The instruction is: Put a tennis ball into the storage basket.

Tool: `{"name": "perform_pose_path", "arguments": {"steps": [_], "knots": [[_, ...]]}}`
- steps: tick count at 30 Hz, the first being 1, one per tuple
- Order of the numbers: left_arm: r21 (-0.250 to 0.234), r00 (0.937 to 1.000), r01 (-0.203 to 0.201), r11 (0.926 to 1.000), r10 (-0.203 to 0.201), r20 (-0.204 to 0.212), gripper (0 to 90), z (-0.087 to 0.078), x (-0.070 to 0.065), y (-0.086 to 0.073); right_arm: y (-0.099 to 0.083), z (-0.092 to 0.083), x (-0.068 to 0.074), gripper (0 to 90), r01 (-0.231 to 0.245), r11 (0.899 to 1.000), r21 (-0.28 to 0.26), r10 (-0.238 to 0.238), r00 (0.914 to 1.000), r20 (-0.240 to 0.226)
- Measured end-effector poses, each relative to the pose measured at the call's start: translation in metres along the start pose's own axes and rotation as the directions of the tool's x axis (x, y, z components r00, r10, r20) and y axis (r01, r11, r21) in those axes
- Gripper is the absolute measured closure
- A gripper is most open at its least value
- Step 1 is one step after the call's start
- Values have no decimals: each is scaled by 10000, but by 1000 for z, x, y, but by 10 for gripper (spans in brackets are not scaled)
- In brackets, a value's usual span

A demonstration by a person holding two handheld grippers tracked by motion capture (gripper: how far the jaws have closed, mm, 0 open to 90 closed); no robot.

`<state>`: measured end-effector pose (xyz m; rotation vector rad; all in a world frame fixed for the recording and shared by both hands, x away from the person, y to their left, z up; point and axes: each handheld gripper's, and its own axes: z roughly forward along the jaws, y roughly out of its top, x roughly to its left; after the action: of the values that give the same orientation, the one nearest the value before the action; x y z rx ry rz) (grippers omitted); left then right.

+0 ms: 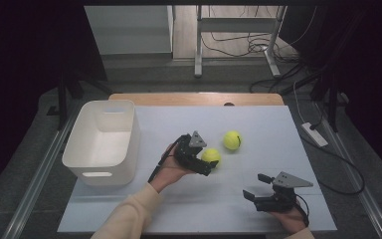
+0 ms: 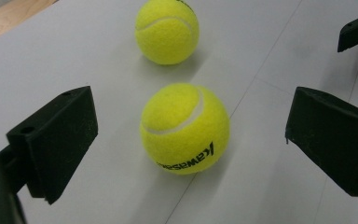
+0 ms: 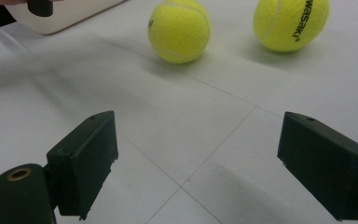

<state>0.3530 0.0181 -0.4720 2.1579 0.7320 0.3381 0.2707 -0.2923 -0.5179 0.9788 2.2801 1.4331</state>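
Near ball point(image 2: 184, 128) sits on the worktop point(image 1: 179, 199) mid-table, right of the white bin point(image 1: 102, 142), centred between the wide-apart jaws of the left tongs point(image 2: 189, 140), neither jaw touching it yet. Far ball point(image 2: 167, 30) lies just beyond, apart from the near one. Right tongs point(image 3: 196, 158) hover over bare worktop near the front edge, jaws spread, holding nothing. My read: step in hand is the grasp. Push the left tongs a bit further so the pads meet the ball at its widest line, not the near curve, or it squirts forward into the far ball. Close evenly, keep the jaws level with the worktop, and lift only once the felt is pinched on both sides. Bin looks like the likely drop.
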Motion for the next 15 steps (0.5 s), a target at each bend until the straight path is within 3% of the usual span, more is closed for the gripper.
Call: {"name": "perform_pose_path", "arguments": {"steps": [15], "knots": [[519, 9997, 138, 9986, -147, 177, 35, 18, 6, 6, 0, -3, -2, 123, -19, 9999, -151, 21, 9999, 118]]}}
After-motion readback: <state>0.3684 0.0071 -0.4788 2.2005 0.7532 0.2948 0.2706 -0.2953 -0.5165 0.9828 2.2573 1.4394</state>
